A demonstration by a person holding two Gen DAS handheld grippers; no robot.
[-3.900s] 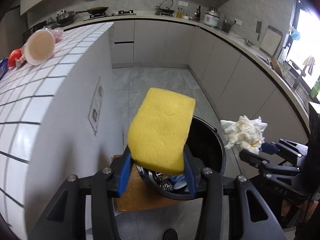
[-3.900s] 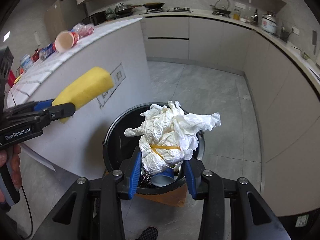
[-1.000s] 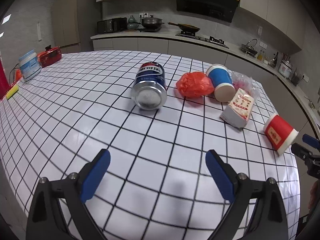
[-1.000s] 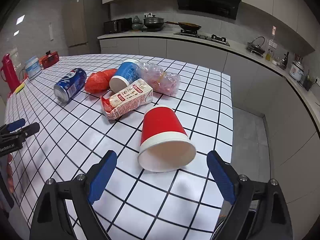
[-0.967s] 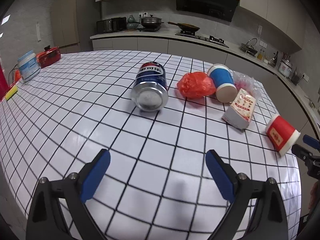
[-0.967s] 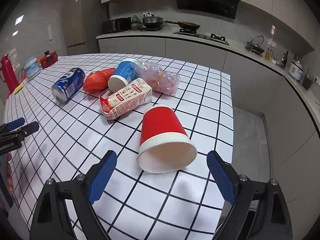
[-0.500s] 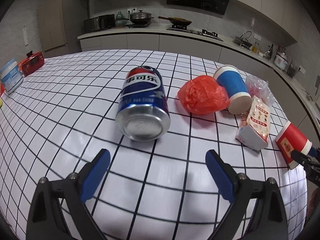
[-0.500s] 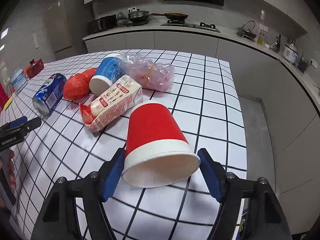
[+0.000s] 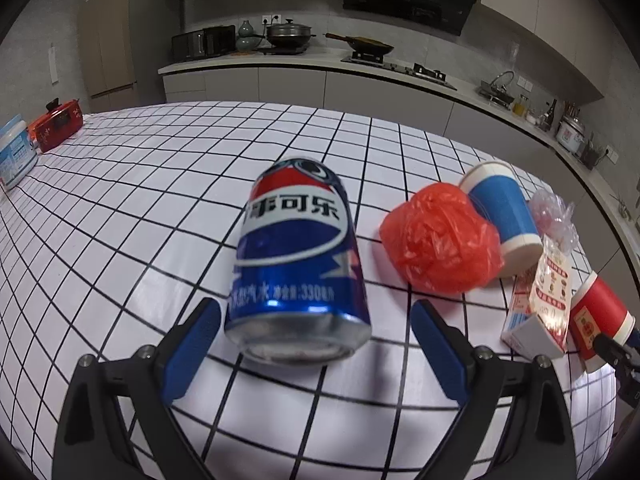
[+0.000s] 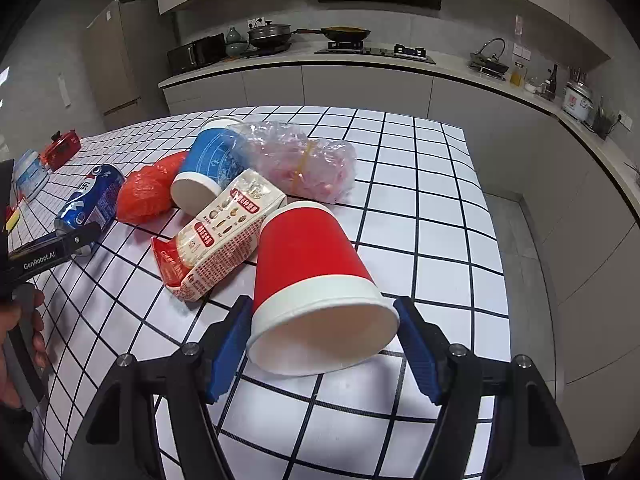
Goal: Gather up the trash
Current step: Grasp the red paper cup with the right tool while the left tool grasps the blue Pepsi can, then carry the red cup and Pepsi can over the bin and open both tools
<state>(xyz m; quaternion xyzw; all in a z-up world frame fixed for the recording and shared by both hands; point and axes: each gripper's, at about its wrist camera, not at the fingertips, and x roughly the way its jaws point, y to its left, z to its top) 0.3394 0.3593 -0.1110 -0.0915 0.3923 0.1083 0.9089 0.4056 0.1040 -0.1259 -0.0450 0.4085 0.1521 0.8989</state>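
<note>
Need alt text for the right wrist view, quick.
The open right gripper straddles the mouth of a red paper cup lying on its side on the white tiled counter. Behind it lie a red-and-white carton, a blue paper cup and a clear plastic bag.

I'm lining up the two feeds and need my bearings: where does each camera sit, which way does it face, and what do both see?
Left wrist: on the left gripper, looking along its open fingers at the blue soda can lying on the tiled counter.
Right wrist: on the right gripper, facing the red paper cup between its open fingers; the person's left hand shows.
Shared: can, cup, red bag.
</note>
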